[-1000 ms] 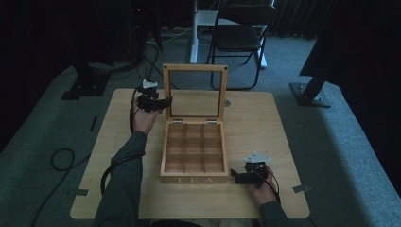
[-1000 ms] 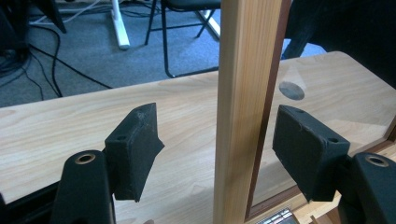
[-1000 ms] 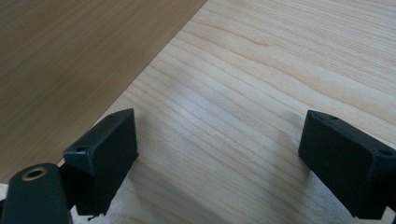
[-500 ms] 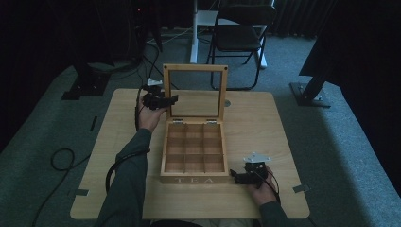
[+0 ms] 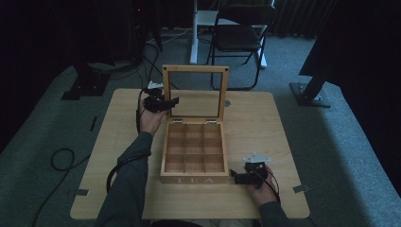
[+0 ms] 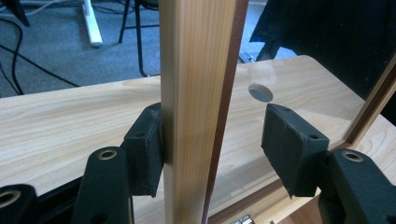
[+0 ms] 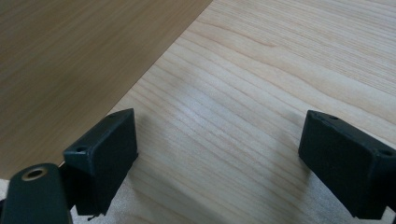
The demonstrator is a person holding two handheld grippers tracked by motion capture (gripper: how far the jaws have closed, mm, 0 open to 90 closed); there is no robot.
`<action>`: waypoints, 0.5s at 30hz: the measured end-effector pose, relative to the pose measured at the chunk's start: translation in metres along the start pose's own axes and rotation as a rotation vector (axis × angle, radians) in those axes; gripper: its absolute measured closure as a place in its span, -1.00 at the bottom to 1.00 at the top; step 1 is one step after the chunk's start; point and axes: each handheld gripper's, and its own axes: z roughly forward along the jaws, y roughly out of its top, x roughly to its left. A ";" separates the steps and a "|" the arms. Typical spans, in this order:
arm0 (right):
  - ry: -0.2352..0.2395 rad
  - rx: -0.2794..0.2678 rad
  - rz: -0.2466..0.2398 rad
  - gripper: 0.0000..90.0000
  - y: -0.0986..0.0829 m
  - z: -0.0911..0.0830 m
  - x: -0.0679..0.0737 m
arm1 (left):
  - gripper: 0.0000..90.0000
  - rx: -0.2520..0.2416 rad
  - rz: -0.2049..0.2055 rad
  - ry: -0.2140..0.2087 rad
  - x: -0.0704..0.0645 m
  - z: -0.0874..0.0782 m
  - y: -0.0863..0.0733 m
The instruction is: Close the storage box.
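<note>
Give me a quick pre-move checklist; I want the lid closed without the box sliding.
1. Lid standing upright, fully open: ok.
2. Left gripper straddling the lid's side rail: ok, one pad touches, jaws open.
3. Firm grip on the rail: not ok.
4. Right gripper bracing the tea box: not ok, open beside the front corner.
5. Compartments free of anything blocking the lid: ok.

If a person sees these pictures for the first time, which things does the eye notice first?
The wooden tea box at the table's middle, its glass lid standing upright. The left gripper straddles the lid's left frame post, one pad touching it, jaws open. The right gripper rests open by the box's front right corner.
</note>
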 end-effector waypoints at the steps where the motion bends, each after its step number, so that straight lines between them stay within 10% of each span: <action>1: 0.000 0.000 0.000 -0.75 0.000 0.000 0.000 | -0.07 -0.009 -0.001 -0.004 -0.001 -0.002 -0.001; 15: -0.002 0.000 0.001 -0.75 0.000 0.000 0.000 | -0.18 -0.064 0.040 -0.073 -0.012 -0.030 -0.021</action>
